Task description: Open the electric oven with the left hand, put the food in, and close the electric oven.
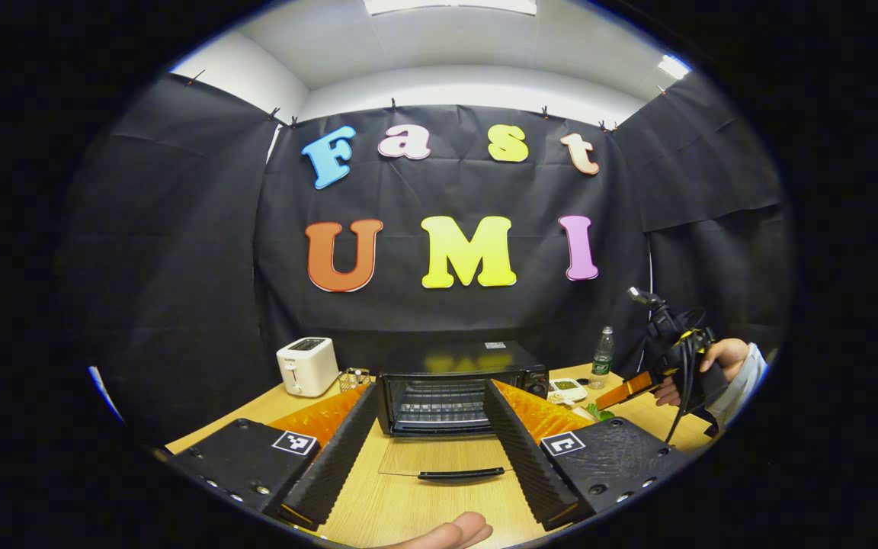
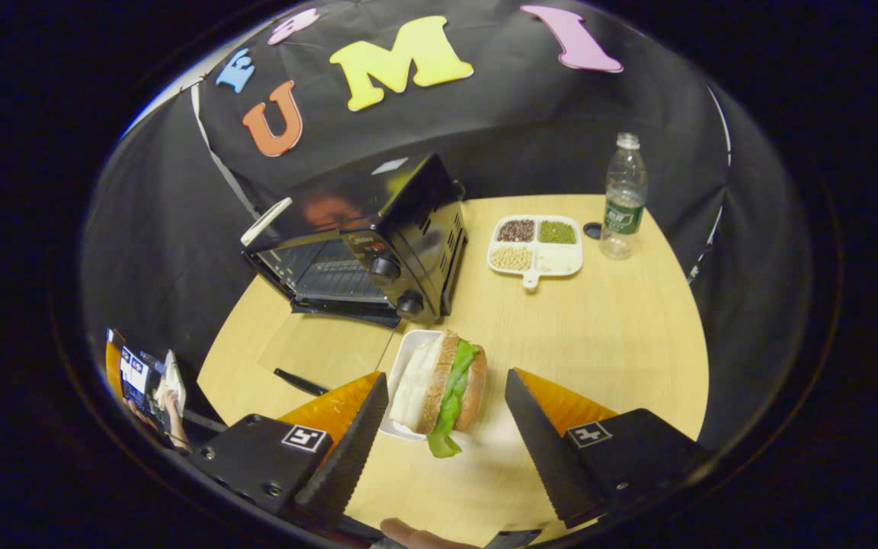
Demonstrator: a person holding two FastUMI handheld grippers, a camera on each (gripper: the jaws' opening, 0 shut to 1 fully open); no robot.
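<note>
The black electric oven point(image 1: 454, 385) stands mid-table. Its glass door point(image 1: 447, 456) lies open flat on the table, handle point(image 1: 460, 473) toward me, and the wire rack inside is bare. My left gripper point(image 1: 429, 393) is open in front of the door, holding nothing. The sandwich point(image 2: 443, 381), bread with lettuce, rests on a small white plate point(image 2: 411, 352) to the right of the oven point(image 2: 378, 236). My right gripper point(image 2: 447, 376) is open, one finger on each side of the sandwich, with gaps to both. That right gripper point(image 1: 633, 389) also appears in a hand at the right.
A white toaster point(image 1: 307, 364) and a small wire holder point(image 1: 354, 377) stand left of the oven. A divided dish of beans point(image 2: 534, 245) and a plastic bottle point(image 2: 622, 198) sit behind the sandwich. Bare wooden tabletop point(image 2: 607, 343) lies to the right.
</note>
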